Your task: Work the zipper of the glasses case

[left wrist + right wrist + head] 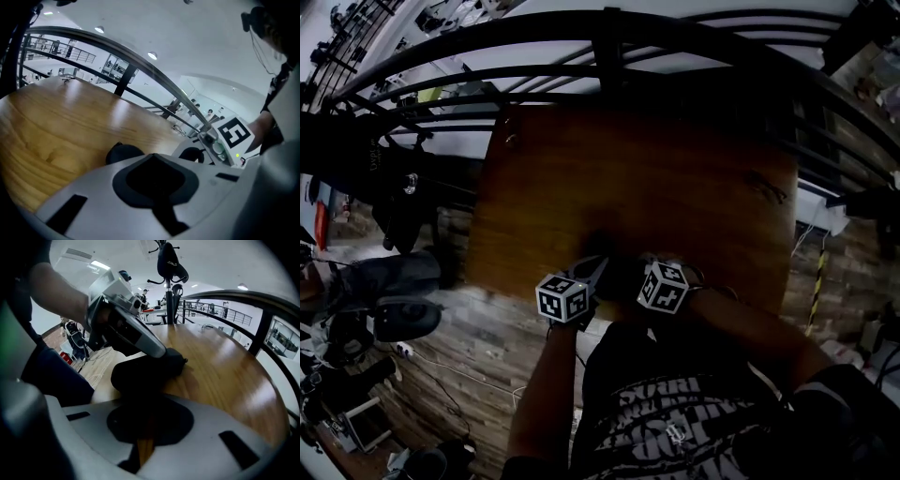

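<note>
The black glasses case [140,373] lies on the wooden table [656,178] close to its near edge, between the two grippers. The left gripper [161,351] has its jaws together, its tip resting on the case; the right gripper [145,404], jaws likewise closed, noses up against the case's other end. Whether either pinches the zipper pull cannot be made out

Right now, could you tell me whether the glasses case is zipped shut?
Cannot tell: the glasses case is just a dark shape at the left claw, with no detail visible.
</note>
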